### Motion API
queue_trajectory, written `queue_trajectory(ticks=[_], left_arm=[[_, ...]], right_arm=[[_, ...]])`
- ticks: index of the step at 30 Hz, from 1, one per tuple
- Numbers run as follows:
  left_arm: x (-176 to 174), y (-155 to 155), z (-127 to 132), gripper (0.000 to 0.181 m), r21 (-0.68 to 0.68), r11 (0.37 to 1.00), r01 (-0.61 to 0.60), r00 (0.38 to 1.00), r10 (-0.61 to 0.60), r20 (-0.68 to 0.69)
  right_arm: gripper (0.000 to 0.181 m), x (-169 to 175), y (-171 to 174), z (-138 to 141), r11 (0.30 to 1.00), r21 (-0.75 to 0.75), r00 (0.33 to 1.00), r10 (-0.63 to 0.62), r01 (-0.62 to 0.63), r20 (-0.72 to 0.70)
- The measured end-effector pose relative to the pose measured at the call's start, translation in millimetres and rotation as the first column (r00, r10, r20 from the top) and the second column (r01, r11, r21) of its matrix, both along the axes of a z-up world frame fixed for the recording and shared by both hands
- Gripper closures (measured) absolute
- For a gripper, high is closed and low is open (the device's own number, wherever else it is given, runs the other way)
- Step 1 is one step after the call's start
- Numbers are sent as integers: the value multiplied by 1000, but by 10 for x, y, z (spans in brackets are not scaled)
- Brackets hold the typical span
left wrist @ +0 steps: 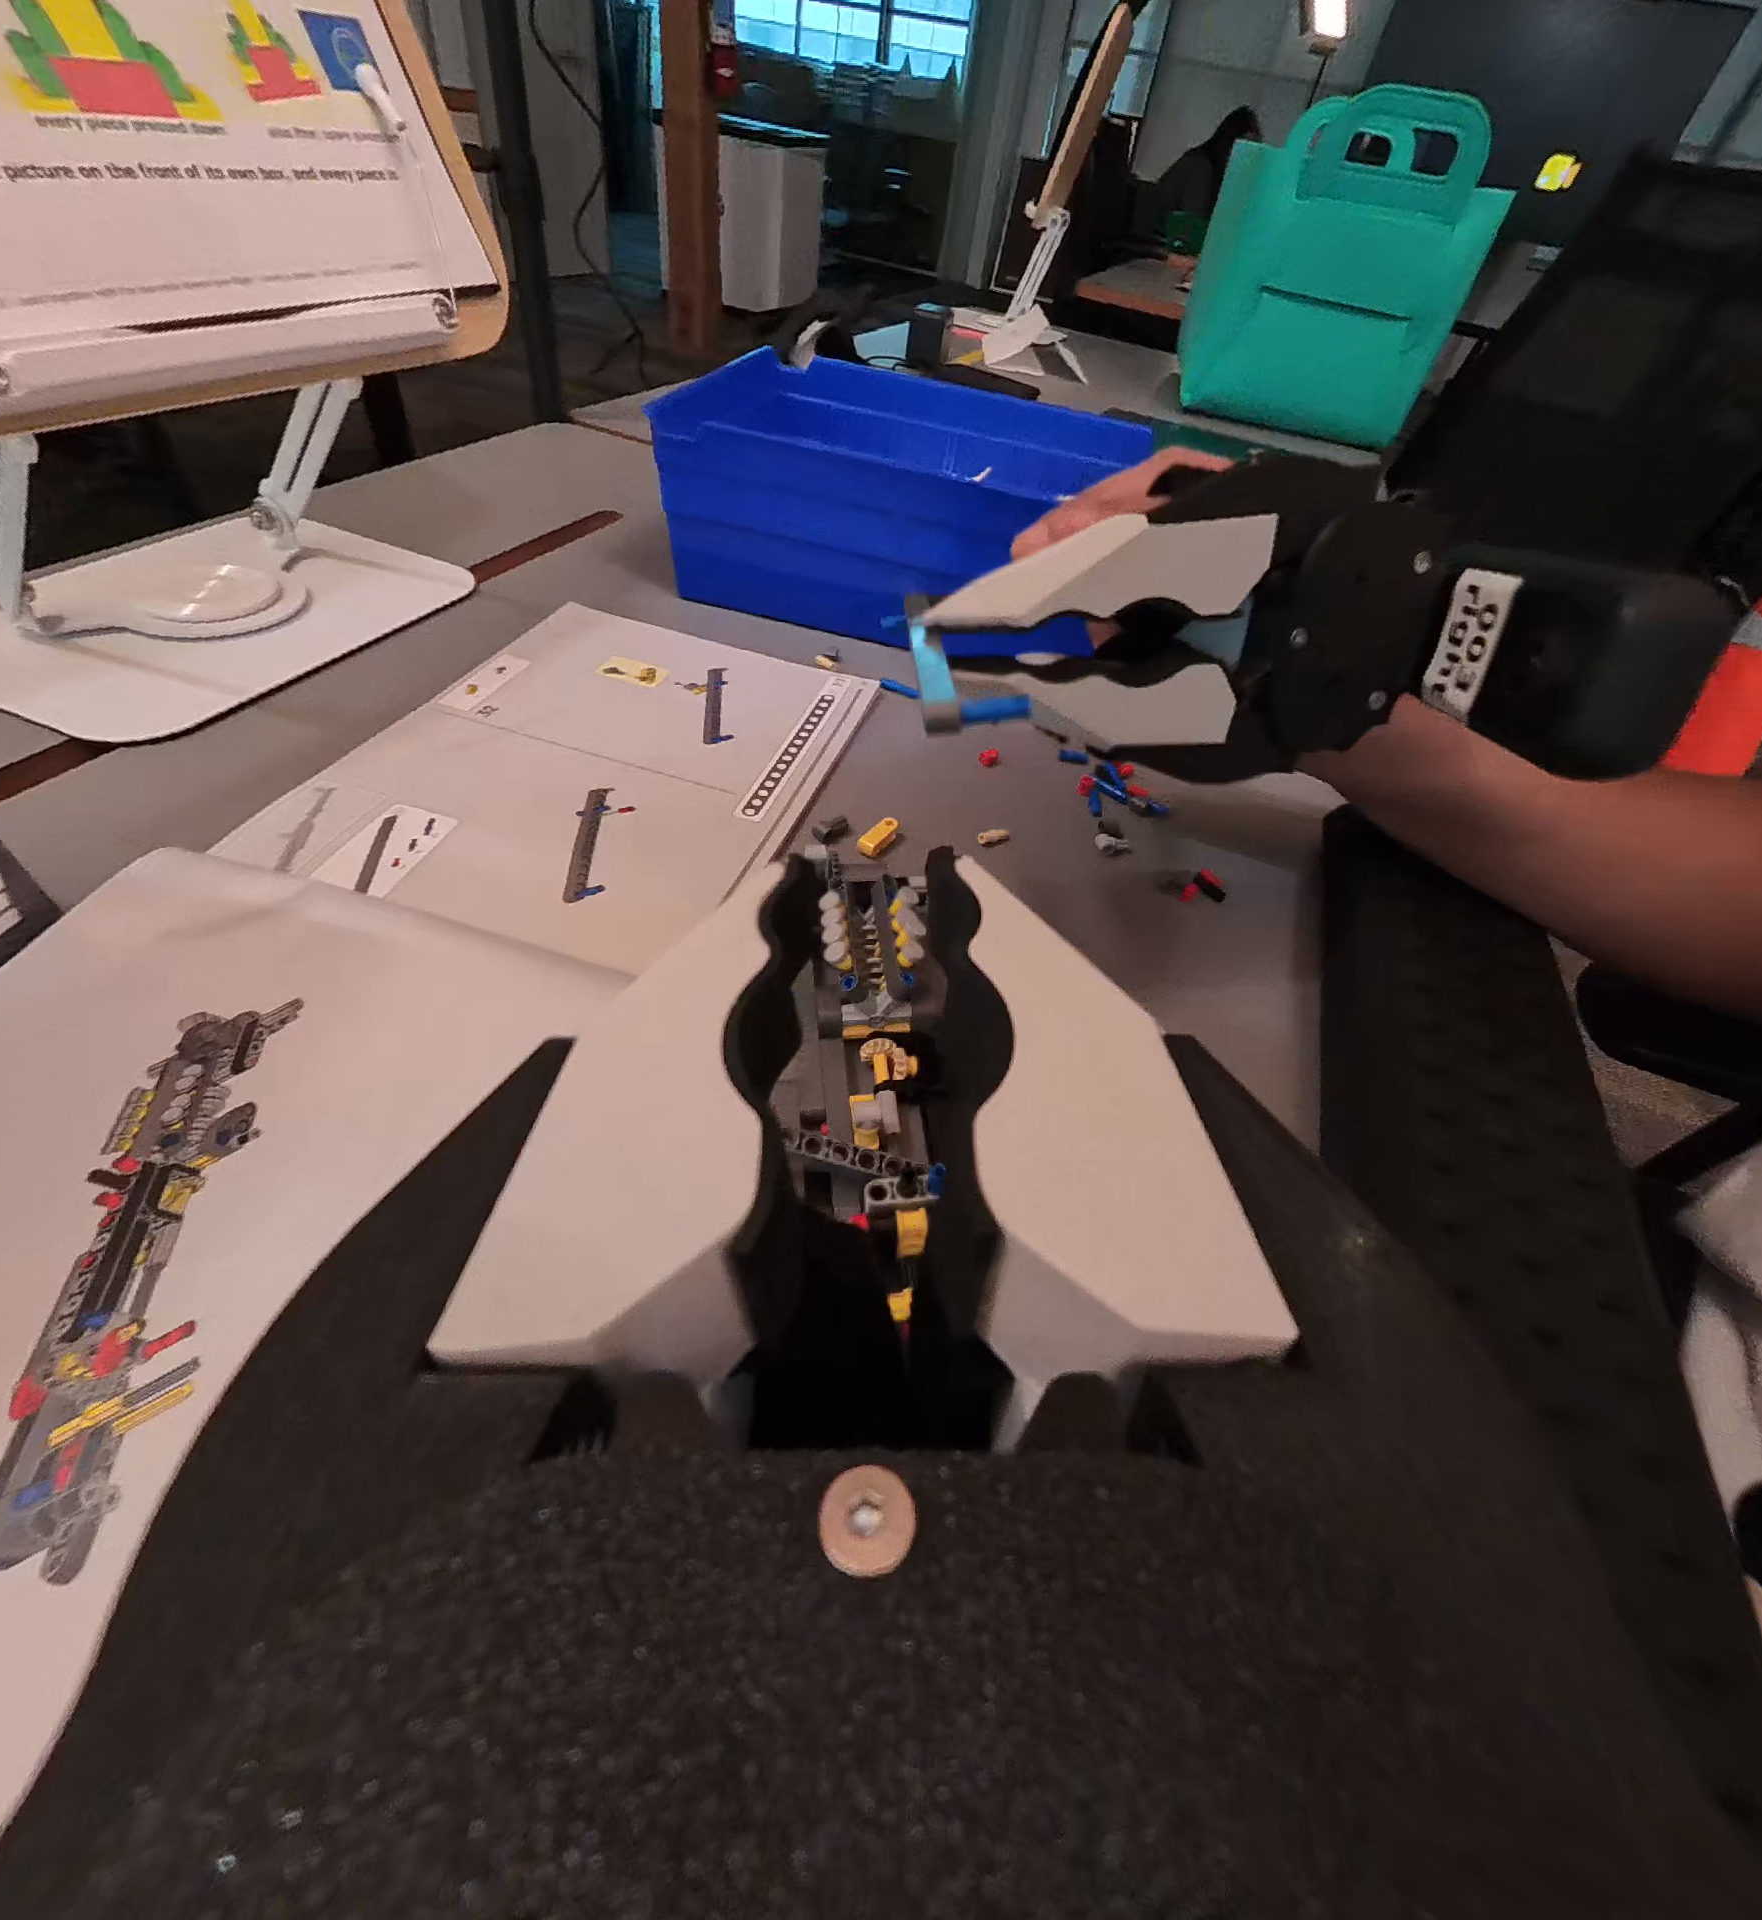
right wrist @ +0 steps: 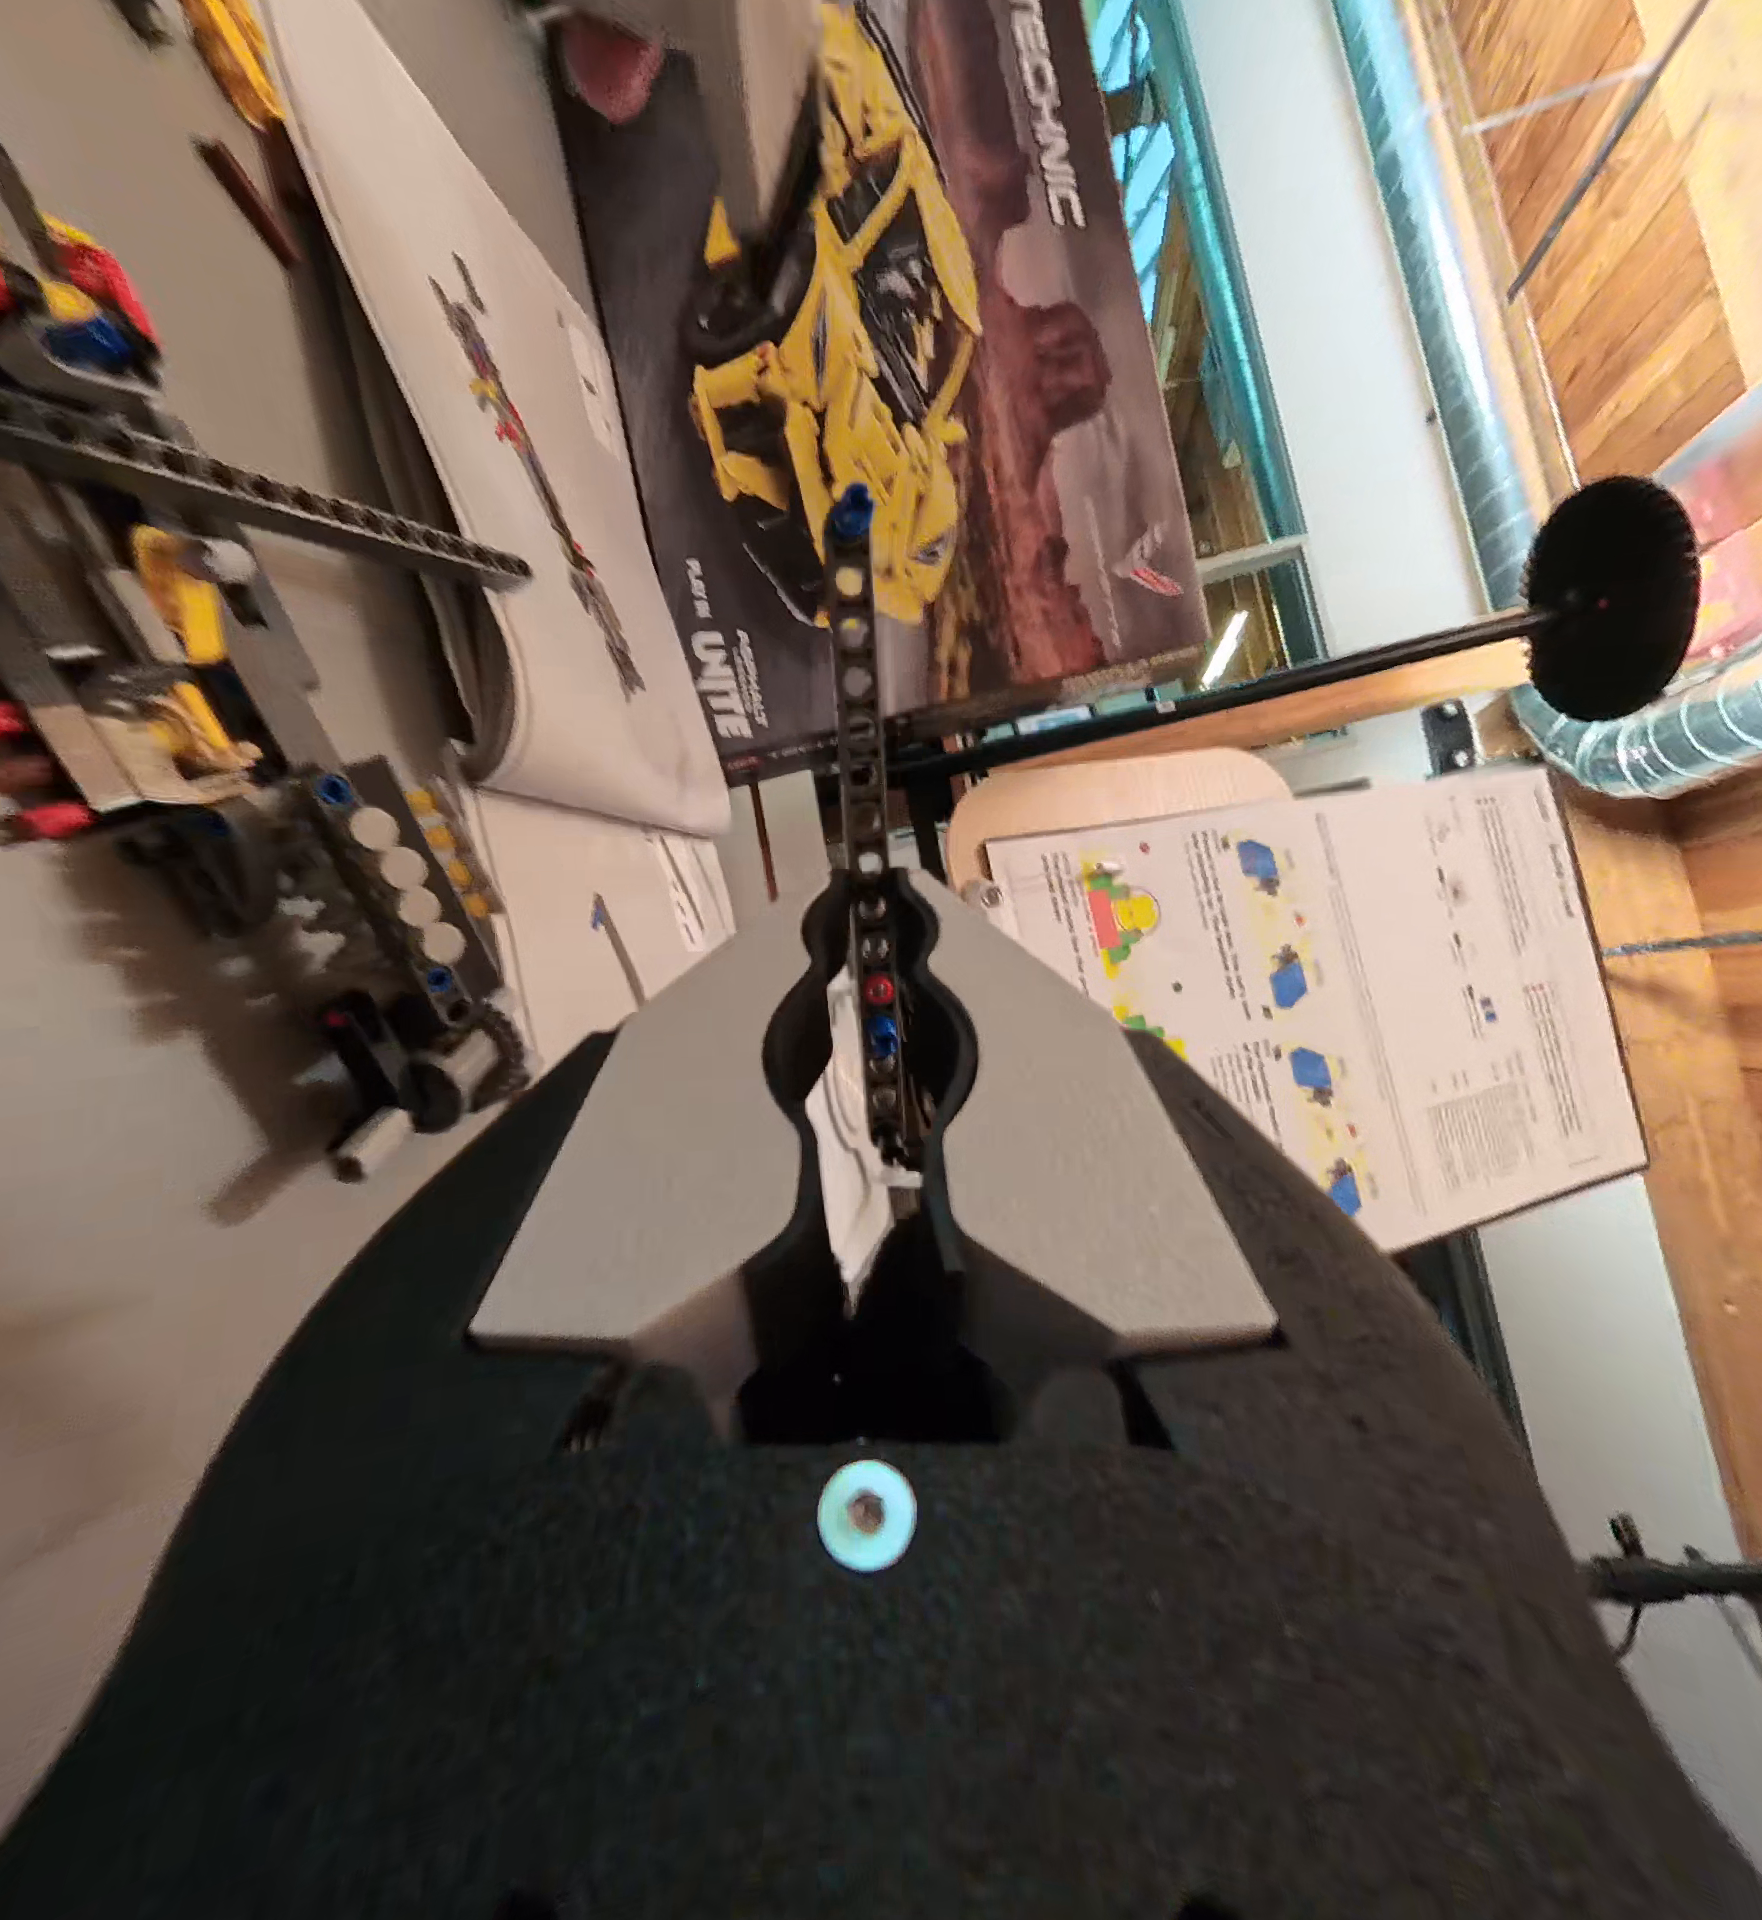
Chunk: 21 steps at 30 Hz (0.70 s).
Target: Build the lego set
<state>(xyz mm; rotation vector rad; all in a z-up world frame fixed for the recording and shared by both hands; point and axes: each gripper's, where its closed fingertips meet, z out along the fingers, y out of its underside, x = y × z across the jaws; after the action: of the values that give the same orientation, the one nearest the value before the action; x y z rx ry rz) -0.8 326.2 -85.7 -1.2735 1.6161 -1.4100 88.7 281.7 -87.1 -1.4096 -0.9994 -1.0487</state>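
The half-built lego chassis, grey and yellow with pale cylinders along its engine block, sits between the fingers of my left tongs; they are closed in on its sides, the model running lengthwise down the gap and reaching past the tips over the grey bench. My right tongs are clamped on a long dark holed beam that sticks straight out past the tips, with a blue pin at its far end and a red and a blue pin set in the stretch between the fingers. In the left wrist view the right tongs hang above the bench, just right of the open instruction booklet, well clear of the chassis. Loose small pieces, red, blue, yellow and grey, lie scattered on the bench beneath them. Behind stands a blue bin, with a teal bag farther back. To the left a white stand holds an instruction sheet. The set's box, showing a yellow car, lies beyond the booklet in the right wrist view.
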Motion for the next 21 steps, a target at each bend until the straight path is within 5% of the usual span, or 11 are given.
queue_trajectory(ticks=[10, 21], left_arm=[[104, 88, -349, 164, 171, 982, -85, 989, 104, -101], [115, 55, -454, 164, 197, 978, -65, 986, 93, -137]], right_arm=[[175, -681, -257, -653, 939, -329, 995, 94, -101, -38], [175, -647, -407, -1006, 902, -427, 988, 114, -58, 106]])
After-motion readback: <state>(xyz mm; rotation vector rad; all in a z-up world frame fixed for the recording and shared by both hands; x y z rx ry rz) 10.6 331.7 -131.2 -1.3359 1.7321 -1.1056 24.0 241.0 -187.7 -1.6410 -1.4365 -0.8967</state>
